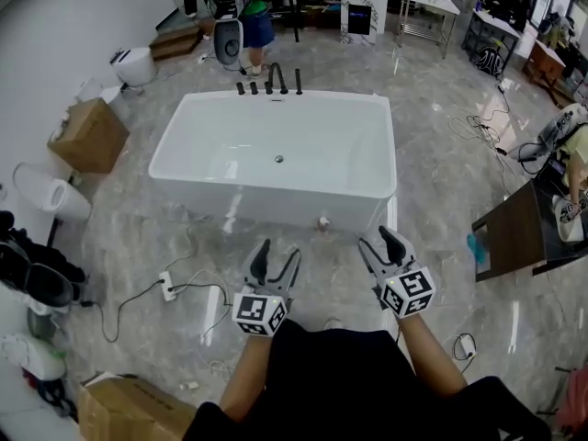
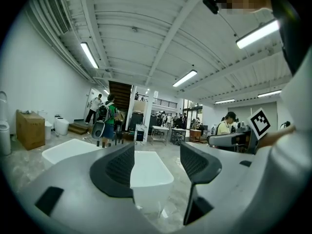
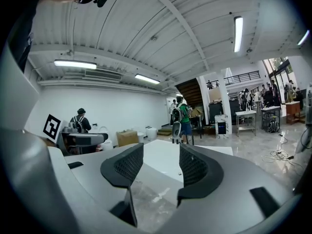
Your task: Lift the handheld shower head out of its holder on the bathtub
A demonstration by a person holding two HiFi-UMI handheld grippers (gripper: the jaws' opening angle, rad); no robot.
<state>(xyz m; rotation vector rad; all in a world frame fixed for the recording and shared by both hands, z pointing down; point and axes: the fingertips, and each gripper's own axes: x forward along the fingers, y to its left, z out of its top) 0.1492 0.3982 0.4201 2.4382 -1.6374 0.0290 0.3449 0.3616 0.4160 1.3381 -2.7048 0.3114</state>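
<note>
At far left a cardboard box (image 1: 89, 134) stood on the marble floor (image 1: 441, 191), by the white wall. Nearer to me, a white power strip (image 1: 168, 286) w/ its cable lay on the floor, left of my arm.

My left tongs (image 1: 280, 251) were held low in front of me, approx. level, pointing at the bathtub (image 1: 266, 200). Its two dark pads stood wide apart w/ nothing btw. them; in the left gripper view only the tub's white edge and the floor showed through the gap. It was well apart from the tub, not touching.

The bathtub was in the middle, white, rectangular. On its far rim stood a row of black fittings (image 1: 270, 84), upright. Which of them was the handheld shower head I could not tell, too small. The row was well apart from both tongs, on the opposite side of the tub. Behind it a person in a green top (image 1: 248, 7) stood w/ a backpack.

My right tongs (image 1: 374, 239) were beside the left, also approx. level, also wide open and empty, near the tub's front right corner but clear of it.

At far right stood a dark tabletop (image 1: 514, 228).
</note>
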